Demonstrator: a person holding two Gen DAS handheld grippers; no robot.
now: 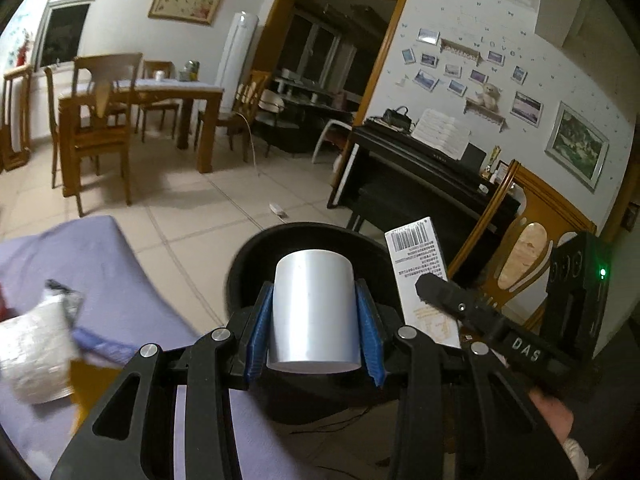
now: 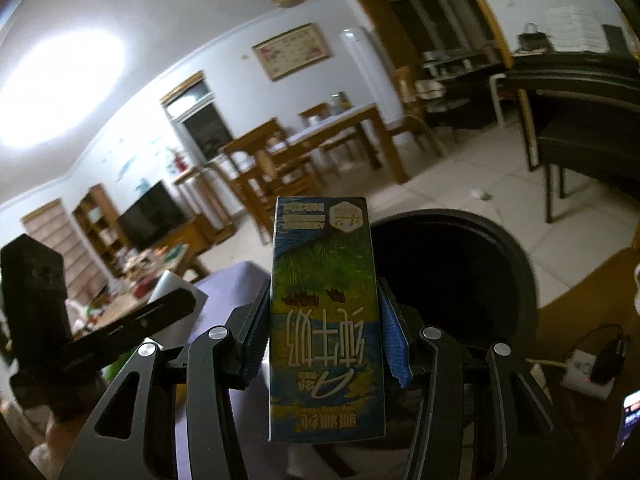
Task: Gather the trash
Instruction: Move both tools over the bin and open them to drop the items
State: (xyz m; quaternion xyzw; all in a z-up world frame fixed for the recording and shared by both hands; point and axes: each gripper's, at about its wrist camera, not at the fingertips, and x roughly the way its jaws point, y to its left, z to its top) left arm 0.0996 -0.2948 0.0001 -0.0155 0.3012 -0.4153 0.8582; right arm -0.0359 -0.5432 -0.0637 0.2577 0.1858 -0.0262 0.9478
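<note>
Clamped between the blue pads of the left gripper point(image 1: 316, 320) is a plain silver-grey cup point(image 1: 313, 312), gripped across its flanks and held upright in front of the black bin point(image 1: 256, 252), whose open mouth lies just beyond it at about twelve o'clock. The right gripper point(image 2: 324, 332) is closed on a milk carton point(image 2: 325, 320), pinched on its narrow sides near mid-height, its print upside down; the same bin is seen at about two o'clock from the carton in the right wrist view.

The cup is judged to be light and thin-walled, with a smooth, somewhat slippery skin; a squeeze across the middle could dent it, so a hold lower down, near its stiffer base, would be safer. The carton is judged stiff along its edges but soft on its broad faces, and light if it has been emptied; whether any liquid remains cannot be told.

On the purple cloth point(image 1: 120, 264) at nine o'clock in the left wrist view a crumpled white-and-silver wrapper point(image 1: 36, 352) is blurred, and its material cannot be settled. The bin's floor is lost in darkness, so its contents are unknown. The cup's rim and inside are hidden, and the carton's lower end is cut off behind the gripper frame. The carton's barcoded face is only partly seen from the left.
</note>
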